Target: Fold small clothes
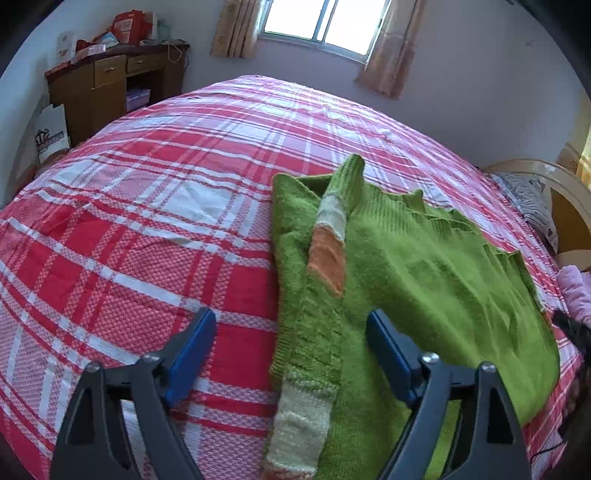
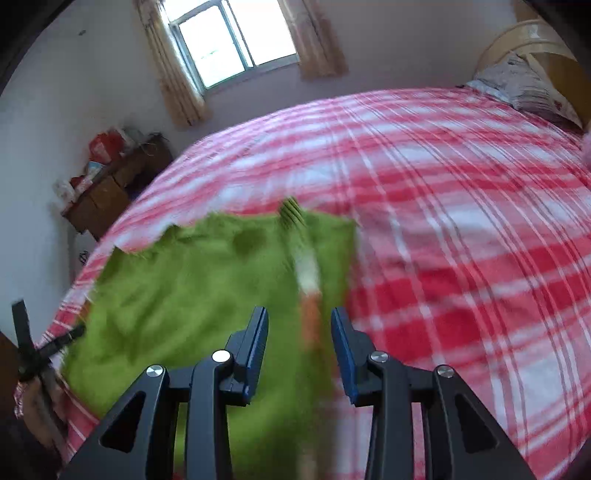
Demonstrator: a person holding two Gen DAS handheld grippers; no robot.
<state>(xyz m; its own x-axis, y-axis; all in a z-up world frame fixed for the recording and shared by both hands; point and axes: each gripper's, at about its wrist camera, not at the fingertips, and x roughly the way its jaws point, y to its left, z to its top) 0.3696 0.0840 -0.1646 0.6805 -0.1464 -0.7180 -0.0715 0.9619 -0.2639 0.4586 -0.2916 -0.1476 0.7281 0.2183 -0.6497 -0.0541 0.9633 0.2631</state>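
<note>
A: From the left wrist, what do you see?

B: A green knitted sweater point(image 1: 406, 266) lying flat on a bed with a red and white checked sheet point(image 1: 129, 240); one sleeve point(image 1: 332, 229), banded in cream and orange, is folded across the body, its green cuff pointing toward the window point(image 1: 321, 22); a second banded sleeve runs down the sweater's left edge toward the camera.

A: And the left gripper point(image 1: 291, 343)?

B: Jaws spread wide, nothing between the blue pads; the left pad hangs over the sheet, the right one over the sweater; whether either touches the cloth I cannot tell.

A: The right wrist view?

B: Blurred; the same sweater point(image 2: 184, 280) lies at the left of the bed, the sheet point(image 2: 461, 240) bare to its right; the right gripper point(image 2: 299, 339) stands partly open above the banded sleeve point(image 2: 308, 280), its pads on either side of the orange band and not pressing it; it has hold of nothing; a pillow point(image 2: 524, 85) rests by the headboard.
</note>
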